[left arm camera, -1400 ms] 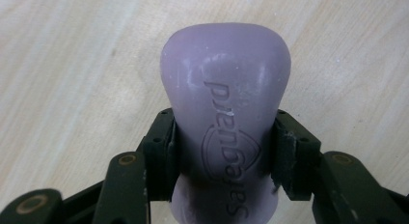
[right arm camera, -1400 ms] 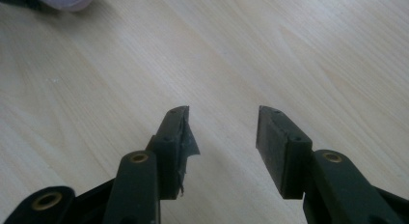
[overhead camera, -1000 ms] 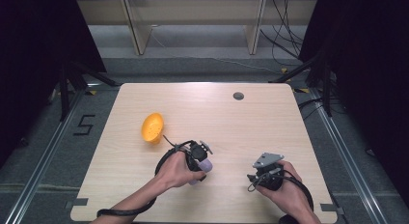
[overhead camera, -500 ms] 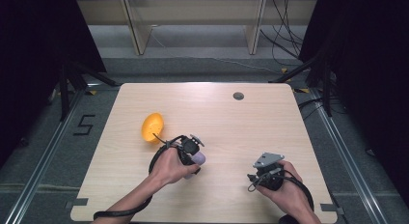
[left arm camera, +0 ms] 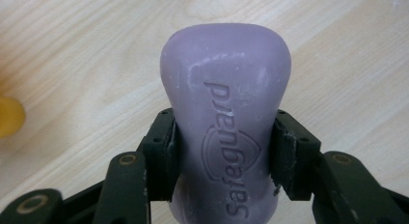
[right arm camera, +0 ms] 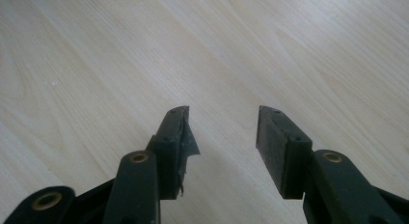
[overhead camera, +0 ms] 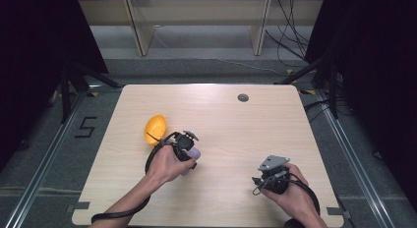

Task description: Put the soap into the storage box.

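A purple bar of soap [left arm camera: 226, 122] stamped "Safeguard" sits clamped between the two black pads of my left gripper [left arm camera: 224, 151], just above the wood. From above, that gripper [overhead camera: 189, 148] and the soap [overhead camera: 193, 154] are left of the table's middle, close beside a yellow bowl-like object [overhead camera: 155, 128]. A sliver of that yellow thing [left arm camera: 9, 116] reaches the left edge of the left gripper view. My right gripper [right arm camera: 222, 137] stands open over bare wood with nothing between its pads; in the high view it [overhead camera: 268, 181] rests near the front right.
The light wooden table [overhead camera: 236, 134] has a small round dark grommet [overhead camera: 243, 97] near its far edge. Dark curtains flank both sides, and cables lie on the floor beyond the far right corner.
My left hand has carried the soap leftward and a little away from the person, closer to the yellow object. The right hand has stayed put.
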### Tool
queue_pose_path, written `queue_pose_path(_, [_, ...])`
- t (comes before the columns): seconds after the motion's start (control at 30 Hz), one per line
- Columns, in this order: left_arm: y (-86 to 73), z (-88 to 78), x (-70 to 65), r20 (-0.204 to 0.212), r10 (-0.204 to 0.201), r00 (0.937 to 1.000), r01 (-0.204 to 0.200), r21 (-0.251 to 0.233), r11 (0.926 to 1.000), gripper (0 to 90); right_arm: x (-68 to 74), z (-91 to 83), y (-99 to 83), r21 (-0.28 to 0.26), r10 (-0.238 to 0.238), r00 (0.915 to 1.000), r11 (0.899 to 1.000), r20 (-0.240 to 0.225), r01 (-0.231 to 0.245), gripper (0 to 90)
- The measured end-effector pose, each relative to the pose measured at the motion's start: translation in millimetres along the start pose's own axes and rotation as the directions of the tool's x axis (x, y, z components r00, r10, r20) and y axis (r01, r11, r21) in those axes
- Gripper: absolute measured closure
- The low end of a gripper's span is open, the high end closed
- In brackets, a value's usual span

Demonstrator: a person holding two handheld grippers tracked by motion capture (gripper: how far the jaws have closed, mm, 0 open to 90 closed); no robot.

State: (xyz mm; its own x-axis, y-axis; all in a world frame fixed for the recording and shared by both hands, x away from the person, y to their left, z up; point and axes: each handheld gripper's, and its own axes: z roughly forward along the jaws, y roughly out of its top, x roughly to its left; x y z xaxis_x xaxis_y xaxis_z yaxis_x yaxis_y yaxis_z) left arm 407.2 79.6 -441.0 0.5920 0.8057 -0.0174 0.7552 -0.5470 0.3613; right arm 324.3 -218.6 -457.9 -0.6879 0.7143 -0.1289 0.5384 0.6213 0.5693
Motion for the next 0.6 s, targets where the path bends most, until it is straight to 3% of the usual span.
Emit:
queue_pose_path(0.03, [0.0,-0.6,0.4,0.0,-0.03,0.9996,0.03,-0.01,0.9995,49.3,0.0,0.0,0.0,0.0,0.0,1.0,1.0,0.0,0.0,55.4])
queue_pose_path(0.1, [1.5,-3.4,6.3,-0.004,-0.02,0.9998,0.02,-0.006,0.9998,49.3,0.0,0.0,0.0,0.001,0.001,1.0,1.0,0.0,-0.001,55.4])
queue_pose_path(0.13, [1.7,-4.0,7.3,-0.005,-0.046,0.9989,0.046,-0.01,0.9989,49.3,0.1,0.1,0.0,0.001,0.0,1.0,1.0,0.0,0.0,55.4])
queue_pose_path(0.37, [3.2,-8.5,25.7,-0.027,-0.085,0.996,0.085,-0.01,0.9963,49.2,-0.2,0.1,-0.1,-0.002,-0.004,1.0,1.0,0.001,0.004,55.4])
queue_pose_path(0.43, [2.5,-9.5,27.7,-0.022,-0.123,0.9921,0.123,-0.015,0.9923,49.3,-0.1,0.3,0.0,-0.002,-0.004,1.0,1.0,0.001,0.004,55.4])
queue_pose_path(0.47, [2.7,-10.5,30.7,-0.027,-0.106,0.994,0.106,-0.016,0.9943,49.3,-0.1,0.3,0.0,-0.002,-0.004,1.0,1.0,0.001,0.004,55.4])
queue_pose_path(0.6, [2.5,-13.3,33.5,-0.025,-0.14,0.9899,0.139,-0.02,0.99,49.3,-0.1,0.4,0.1,-0.002,-0.006,1.0,1.0,0.001,0.006,55.4])
